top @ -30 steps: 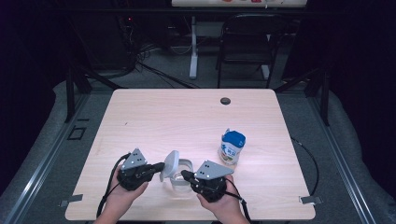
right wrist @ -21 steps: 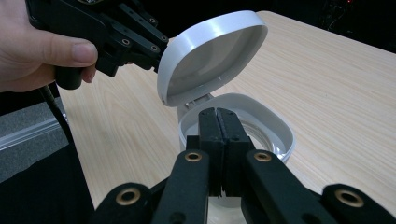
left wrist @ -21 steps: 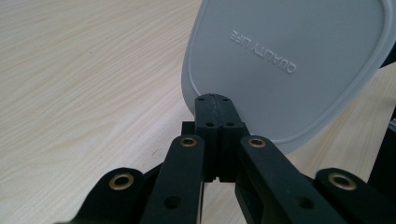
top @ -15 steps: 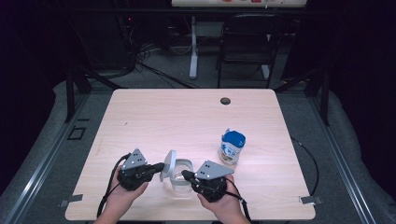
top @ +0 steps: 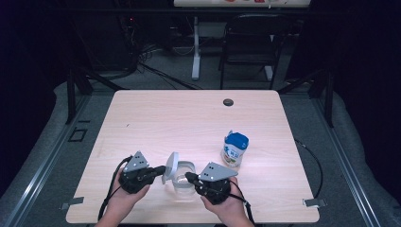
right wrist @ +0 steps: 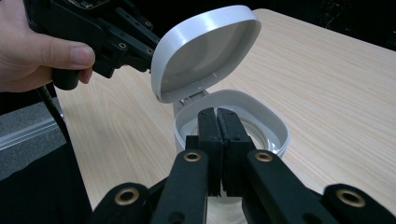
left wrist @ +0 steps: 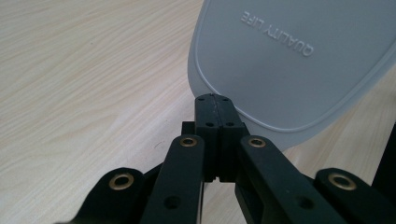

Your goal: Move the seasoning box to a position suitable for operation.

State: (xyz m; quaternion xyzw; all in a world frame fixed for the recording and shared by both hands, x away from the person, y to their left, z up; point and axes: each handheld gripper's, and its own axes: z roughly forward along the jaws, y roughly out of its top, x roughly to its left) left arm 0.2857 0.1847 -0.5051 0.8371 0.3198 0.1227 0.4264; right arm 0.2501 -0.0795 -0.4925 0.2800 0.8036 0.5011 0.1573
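A clear container point(top: 183, 184) with a white hinged lid point(top: 170, 167) sits near the table's front edge, and the lid stands swung up. My left gripper point(top: 163, 169) is shut, its tips against the lid's outer face point(left wrist: 289, 60), which reads "QUALITY LIFE". In the right gripper view the lid point(right wrist: 205, 51) opens toward me above the container's rim point(right wrist: 261, 116). My right gripper point(right wrist: 217, 112) is shut too, its tips lying over the near rim of the open container. Neither pair of jaws has anything pinched between them.
A small white jar with a blue cap point(top: 235, 150) stands to the right of the container. The pale wooden table point(top: 189, 123) has a dark cable hole point(top: 228, 102) near its far edge. A chair point(top: 248, 42) and cables lie beyond the table.
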